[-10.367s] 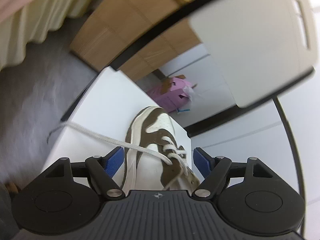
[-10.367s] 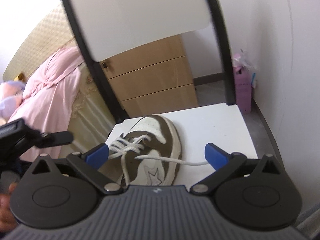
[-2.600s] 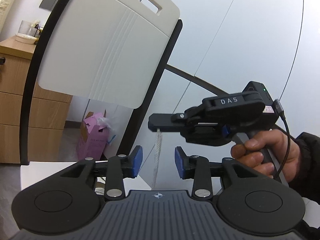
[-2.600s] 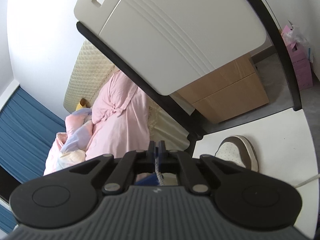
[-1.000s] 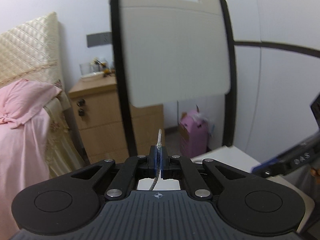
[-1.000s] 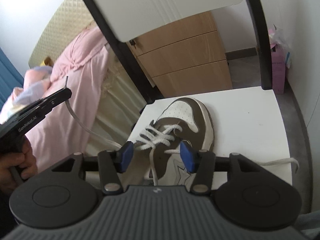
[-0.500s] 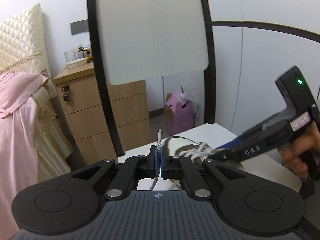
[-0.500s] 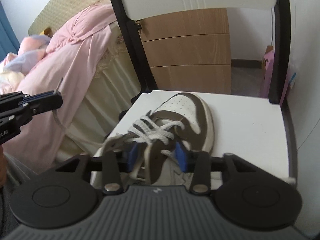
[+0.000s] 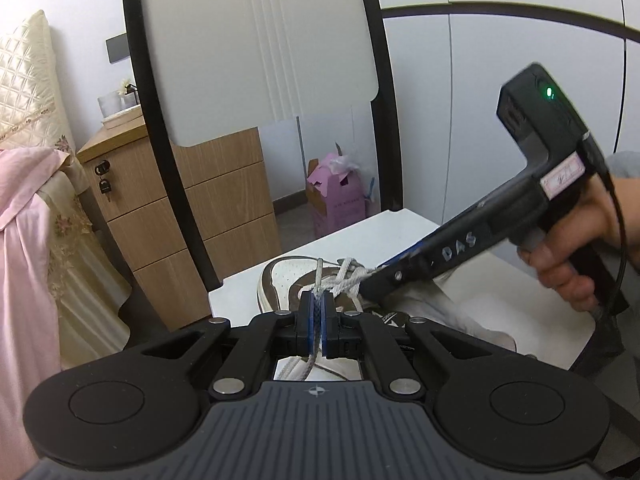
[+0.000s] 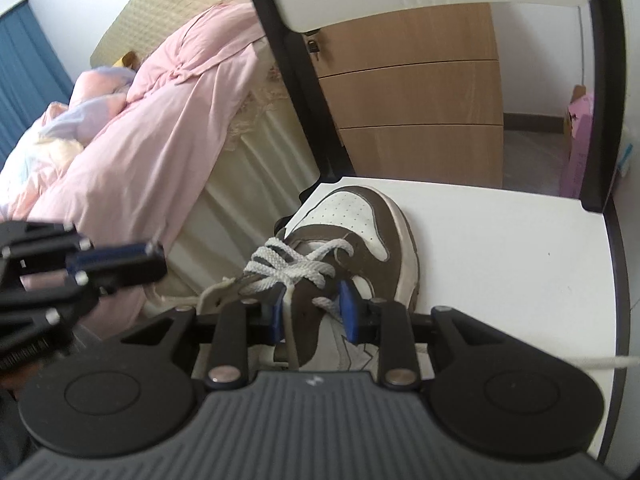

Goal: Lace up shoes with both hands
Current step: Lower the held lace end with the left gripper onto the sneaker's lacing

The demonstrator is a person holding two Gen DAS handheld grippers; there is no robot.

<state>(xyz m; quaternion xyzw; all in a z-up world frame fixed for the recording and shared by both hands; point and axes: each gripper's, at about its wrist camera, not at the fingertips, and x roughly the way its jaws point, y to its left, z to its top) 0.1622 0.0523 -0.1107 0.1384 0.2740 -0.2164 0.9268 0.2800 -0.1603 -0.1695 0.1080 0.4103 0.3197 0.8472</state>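
Nearest the lens, the left gripper (image 9: pixel 318 316) has its blue pads pressed together on a single strand of white lace (image 9: pixel 319 280), whose tip stands just above the jaws. Just beyond them, one brown-and-white shoe (image 10: pixel 352 240) sits on the white seat of a chair (image 10: pixel 500 248), toe toward the backrest. The right gripper (image 10: pixel 313 310), held in a person's hand (image 9: pixel 572 256), has just been closing its jaws; they straddle the shoe's brown eyelet flap at the crossed laces, though whether the pads press on it cannot be told. Farther off stand one wooden cabinet (image 9: pixel 224 200) with three drawer fronts showing and one open pink box (image 9: pixel 338 196), something pale at its mouth.
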